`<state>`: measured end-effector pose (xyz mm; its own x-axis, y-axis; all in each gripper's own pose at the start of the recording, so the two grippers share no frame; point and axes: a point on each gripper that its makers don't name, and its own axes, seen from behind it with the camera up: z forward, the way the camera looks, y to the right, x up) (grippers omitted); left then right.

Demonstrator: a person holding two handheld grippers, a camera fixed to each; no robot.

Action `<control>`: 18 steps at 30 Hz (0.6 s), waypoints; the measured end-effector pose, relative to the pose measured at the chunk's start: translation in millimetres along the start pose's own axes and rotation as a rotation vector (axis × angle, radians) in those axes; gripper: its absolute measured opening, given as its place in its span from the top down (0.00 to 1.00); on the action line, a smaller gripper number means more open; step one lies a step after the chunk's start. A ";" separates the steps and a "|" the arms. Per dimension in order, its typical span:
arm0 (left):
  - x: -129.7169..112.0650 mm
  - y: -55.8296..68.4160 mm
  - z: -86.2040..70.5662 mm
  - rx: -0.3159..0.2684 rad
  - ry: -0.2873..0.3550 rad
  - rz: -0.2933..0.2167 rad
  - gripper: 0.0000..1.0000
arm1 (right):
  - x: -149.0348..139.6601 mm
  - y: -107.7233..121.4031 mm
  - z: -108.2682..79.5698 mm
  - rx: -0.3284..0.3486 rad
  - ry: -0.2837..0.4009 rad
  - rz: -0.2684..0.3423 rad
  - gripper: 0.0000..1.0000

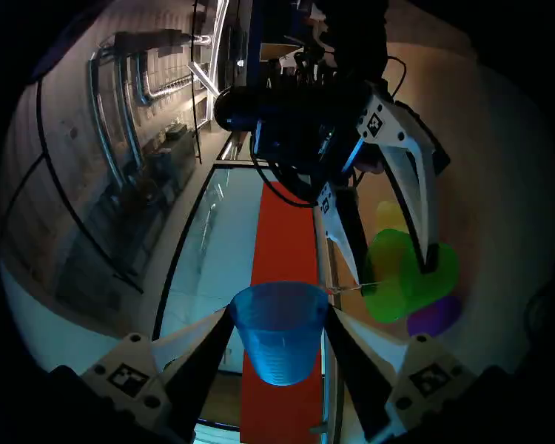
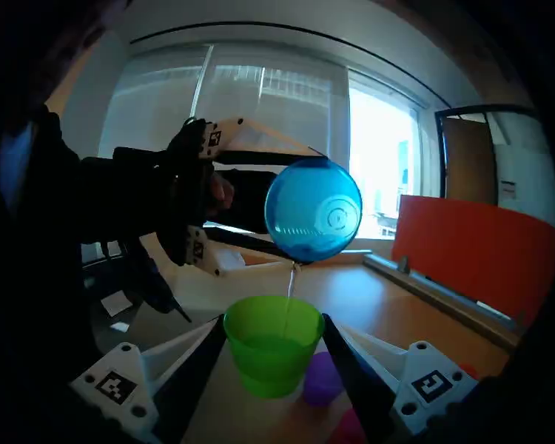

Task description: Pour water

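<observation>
My left gripper (image 1: 277, 325) is shut on a clear blue cup (image 1: 280, 333), tipped far over on its side. In the right gripper view that blue cup (image 2: 313, 209) shows its base, held in the left gripper (image 2: 307, 207) by a dark-sleeved hand. A thin stream of water (image 2: 291, 290) falls from its rim into the green cup (image 2: 274, 354). My right gripper (image 2: 274, 325) is shut on that green cup, upright just below the blue one, with some water in it. The left gripper view shows the right gripper (image 1: 399, 275) around the green cup (image 1: 392, 285).
A purple cup (image 2: 322, 377) stands on the wooden table (image 2: 381, 296) just behind the green cup, with something pink (image 2: 349, 429) near it. A yellow cup (image 1: 390, 214) sits farther off. An orange partition (image 2: 477, 251) runs along the table's far edge. Large windows lie behind.
</observation>
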<state>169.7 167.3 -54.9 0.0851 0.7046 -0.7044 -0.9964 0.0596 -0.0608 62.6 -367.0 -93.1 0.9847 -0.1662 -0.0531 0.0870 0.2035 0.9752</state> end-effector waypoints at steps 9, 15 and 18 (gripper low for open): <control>2.6 -1.8 -0.8 0.002 0.003 0.011 0.14 | 0.6 -0.2 0.8 -0.001 0.003 -0.003 0.06; 3.6 -3.0 -1.7 0.004 0.003 0.013 0.14 | 2.6 0.4 1.2 -0.005 0.004 -0.003 0.06; 3.9 -2.9 -2.0 0.005 0.003 0.014 0.15 | 2.7 0.6 1.3 -0.006 0.005 -0.004 0.06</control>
<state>172.9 168.5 -59.0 0.0712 0.7032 -0.7074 -0.9975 0.0531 -0.0476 65.0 -368.6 -92.4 0.9850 -0.1625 -0.0583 0.0920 0.2086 0.9737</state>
